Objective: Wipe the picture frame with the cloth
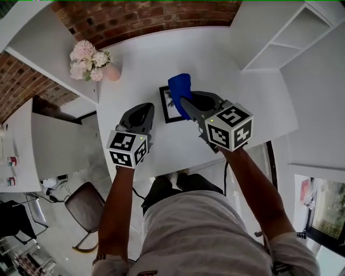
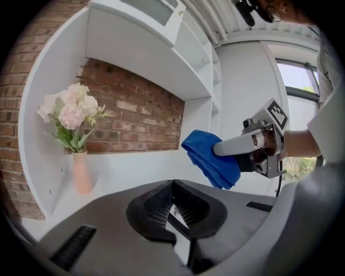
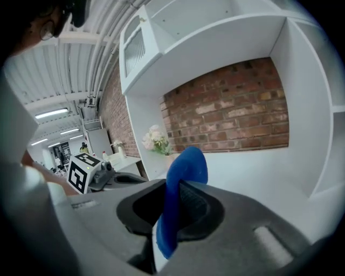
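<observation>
A black picture frame [image 1: 169, 109] lies flat on the white table [image 1: 140, 59], partly hidden by the cloth and my right gripper. A blue cloth [image 1: 180, 86] sticks up from my right gripper [image 1: 186, 103], which is shut on it above the frame's right side. In the right gripper view the cloth [image 3: 185, 172] is pinched between the jaws. My left gripper [image 1: 142, 112] hovers just left of the frame, shut, with nothing seen between its pads [image 2: 161, 202]. The left gripper view shows the right gripper [image 2: 229, 146] with the cloth [image 2: 213, 159] hanging from it.
A pink vase of pale flowers [image 1: 91, 63] stands at the table's far left. White shelving [image 1: 285, 38] is to the right, a brick wall [image 1: 145, 16] behind. A chair [image 1: 86, 207] sits on the floor at the lower left.
</observation>
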Motion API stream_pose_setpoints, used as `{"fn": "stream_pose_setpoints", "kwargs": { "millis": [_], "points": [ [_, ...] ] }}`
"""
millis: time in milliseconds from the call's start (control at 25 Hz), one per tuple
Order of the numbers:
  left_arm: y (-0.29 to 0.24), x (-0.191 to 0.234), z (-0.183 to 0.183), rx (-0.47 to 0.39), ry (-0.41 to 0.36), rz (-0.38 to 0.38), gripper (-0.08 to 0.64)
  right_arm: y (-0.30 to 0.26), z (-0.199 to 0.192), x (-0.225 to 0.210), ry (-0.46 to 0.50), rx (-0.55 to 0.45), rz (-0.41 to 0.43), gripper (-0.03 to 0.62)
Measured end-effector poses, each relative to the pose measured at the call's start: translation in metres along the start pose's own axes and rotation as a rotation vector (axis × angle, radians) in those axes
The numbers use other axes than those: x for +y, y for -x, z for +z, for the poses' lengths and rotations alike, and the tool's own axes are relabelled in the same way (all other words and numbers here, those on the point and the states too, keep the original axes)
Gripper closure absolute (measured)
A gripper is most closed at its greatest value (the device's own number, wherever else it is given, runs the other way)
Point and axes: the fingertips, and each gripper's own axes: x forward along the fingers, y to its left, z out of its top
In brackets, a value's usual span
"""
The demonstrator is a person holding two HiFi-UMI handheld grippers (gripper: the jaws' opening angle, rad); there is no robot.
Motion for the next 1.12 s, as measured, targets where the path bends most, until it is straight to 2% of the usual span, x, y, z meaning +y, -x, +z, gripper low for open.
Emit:
{"fn": "stream_pose_setpoints", "kwargs": {
  "millis": [200,360,480,760,1120],
  "points": [
    [-0.034,0.018,-0.027,0.132,0.079,-0.027,0.555,-0.031,-0.010,-0.019,-0.049,0.059,-0.028,0.543],
    [-0.052,0.027,-0.049,0.245,0.144,-0.033,0.492,-0.051,-0.022,-0.028,-0.082,0.113,-0.028,0.543],
    [-0.061,0.031,-0.063,0.334,0.175,-0.030,0.452,-0.062,-0.031,-0.033,-0.120,0.148,-0.023,0.543],
    [-0.076,0.038,-0.086,0.502,0.221,0.005,0.419,-0.091,-0.047,-0.042,-0.167,0.233,-0.016,0.543],
    [-0.087,0.025,-0.107,0.606,0.254,-0.051,0.419,-0.113,-0.069,-0.050,-0.190,0.335,-0.015,0.543]
  ]
}}
